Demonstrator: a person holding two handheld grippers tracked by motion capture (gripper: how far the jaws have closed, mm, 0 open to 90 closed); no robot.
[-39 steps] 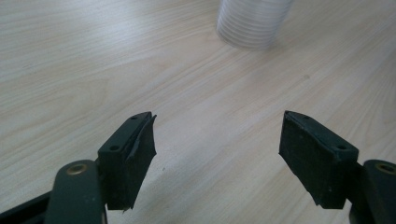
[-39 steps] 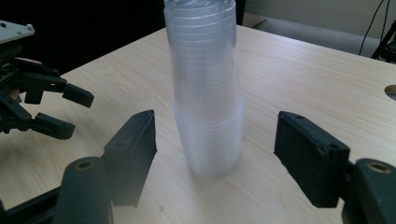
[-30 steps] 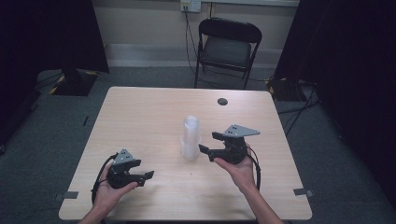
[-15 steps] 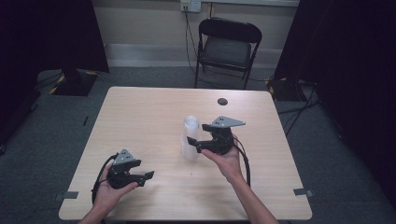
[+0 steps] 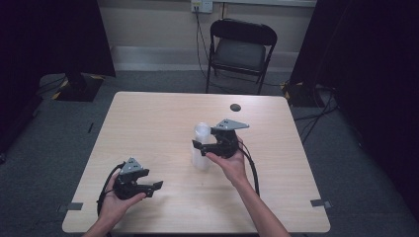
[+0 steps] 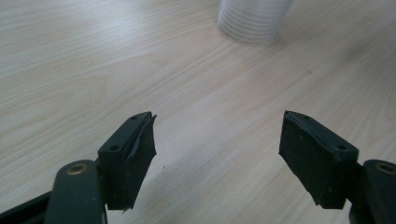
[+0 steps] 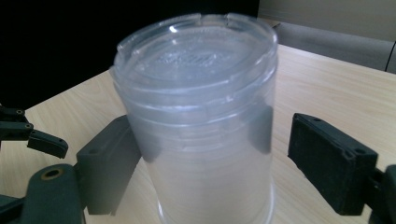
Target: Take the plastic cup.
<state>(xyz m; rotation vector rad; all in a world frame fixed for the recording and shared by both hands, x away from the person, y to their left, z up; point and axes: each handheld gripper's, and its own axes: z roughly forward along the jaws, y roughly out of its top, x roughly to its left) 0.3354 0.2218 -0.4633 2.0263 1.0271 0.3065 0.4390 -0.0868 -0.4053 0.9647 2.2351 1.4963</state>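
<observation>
The desk was a pale wood-grain top standing on grey carpet; a stack of clear plastic cups stood upright on it near its middle, between the parted jaws of the right claw, though contact could not be told; the stack lay well ahead of the left claw; a small dark round object lay beyond the right claw, toward the far edge.

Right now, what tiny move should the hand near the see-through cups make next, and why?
Probably close the right hand-held gripper gently on the stack of clear cups. Its black jaws are open with the stack standing between them, a gap showing at the right jaw. The left hand-held gripper is open over bare table, away from the cups.
</observation>
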